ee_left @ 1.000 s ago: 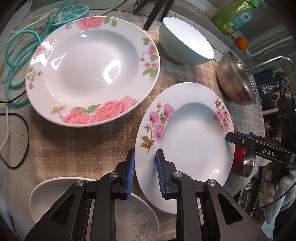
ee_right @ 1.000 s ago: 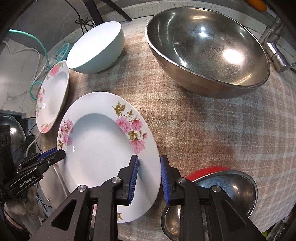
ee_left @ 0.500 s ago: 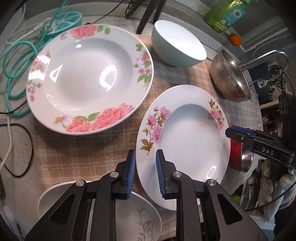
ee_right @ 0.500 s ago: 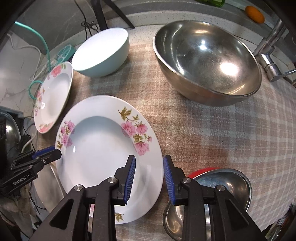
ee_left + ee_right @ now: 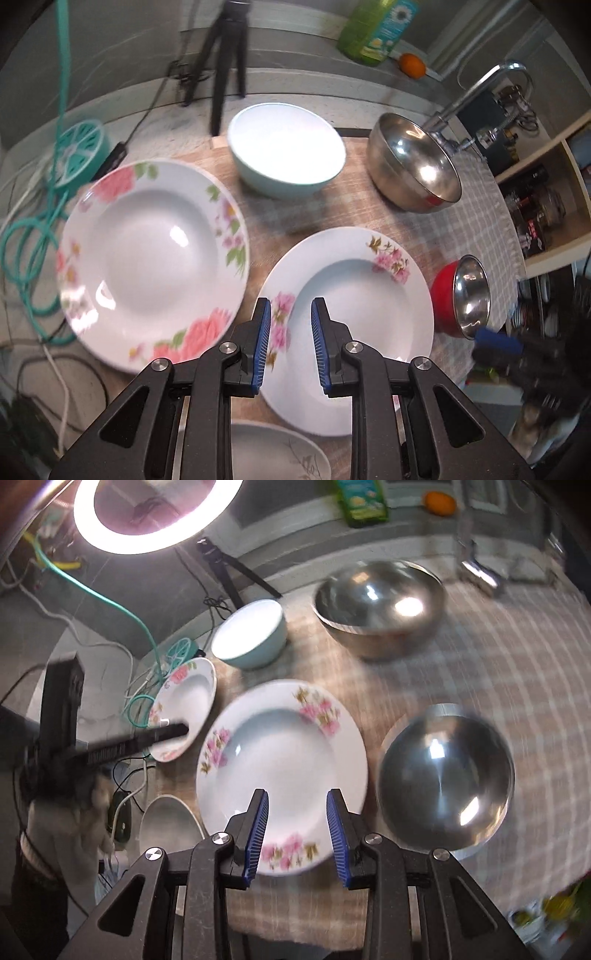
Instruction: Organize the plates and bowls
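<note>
left gripper (image 5: 288, 343) and right gripper (image 5: 297, 834) both hang above the small plate (image 5: 351, 291), jaws narrow and empty. plate sits flat on the cloth (image 5: 354, 210), beside the big plate (image 5: 147, 258). next grip: take the rim squarely, low.

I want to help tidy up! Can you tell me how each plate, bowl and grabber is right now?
Pink-flower plate: flat on the cloth, empty, not held.
Big rose plate: flat, empty.
Light blue bowl: upright, empty.
Large steel bowl: upright, empty.
Small red-sided steel bowl: empty.
Left gripper: open, holding nothing.
Right gripper: open, holding nothing.
</note>
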`<state>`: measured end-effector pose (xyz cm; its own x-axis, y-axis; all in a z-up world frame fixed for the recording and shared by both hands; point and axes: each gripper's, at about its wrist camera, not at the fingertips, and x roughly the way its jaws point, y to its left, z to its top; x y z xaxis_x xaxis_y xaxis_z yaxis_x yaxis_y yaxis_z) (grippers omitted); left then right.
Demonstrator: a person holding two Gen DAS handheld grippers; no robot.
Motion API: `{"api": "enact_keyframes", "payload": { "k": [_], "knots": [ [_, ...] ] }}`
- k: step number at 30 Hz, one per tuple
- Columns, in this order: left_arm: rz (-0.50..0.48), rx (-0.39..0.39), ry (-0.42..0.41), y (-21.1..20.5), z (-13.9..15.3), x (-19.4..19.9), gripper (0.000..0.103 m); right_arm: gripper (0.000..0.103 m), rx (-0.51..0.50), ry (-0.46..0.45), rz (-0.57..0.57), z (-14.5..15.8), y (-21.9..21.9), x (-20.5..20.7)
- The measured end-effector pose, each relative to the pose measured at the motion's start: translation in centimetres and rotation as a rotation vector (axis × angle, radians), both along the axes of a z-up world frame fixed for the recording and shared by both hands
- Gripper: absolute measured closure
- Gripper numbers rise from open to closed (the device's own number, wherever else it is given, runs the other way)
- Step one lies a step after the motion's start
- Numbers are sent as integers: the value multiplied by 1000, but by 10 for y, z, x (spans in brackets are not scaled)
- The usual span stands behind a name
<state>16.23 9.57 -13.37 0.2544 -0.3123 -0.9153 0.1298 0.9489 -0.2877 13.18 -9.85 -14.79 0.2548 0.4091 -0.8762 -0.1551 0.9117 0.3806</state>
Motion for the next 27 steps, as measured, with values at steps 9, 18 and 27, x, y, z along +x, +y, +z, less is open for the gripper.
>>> {"api": "enact_keyframes", "payload": {
  "k": [9,18,27],
  "knots": [
    [-98,5,37,-19,-17,44,83,73,47,61,-141,-40,-23,-52],
    [-160,26,80,-28,-29,62,83,73,88,98,-209,-58,-22,-51],
    [-187,26,99,-34,-38,63,83,73,127,121,-237,-70,-16,-50]
  ]
}}
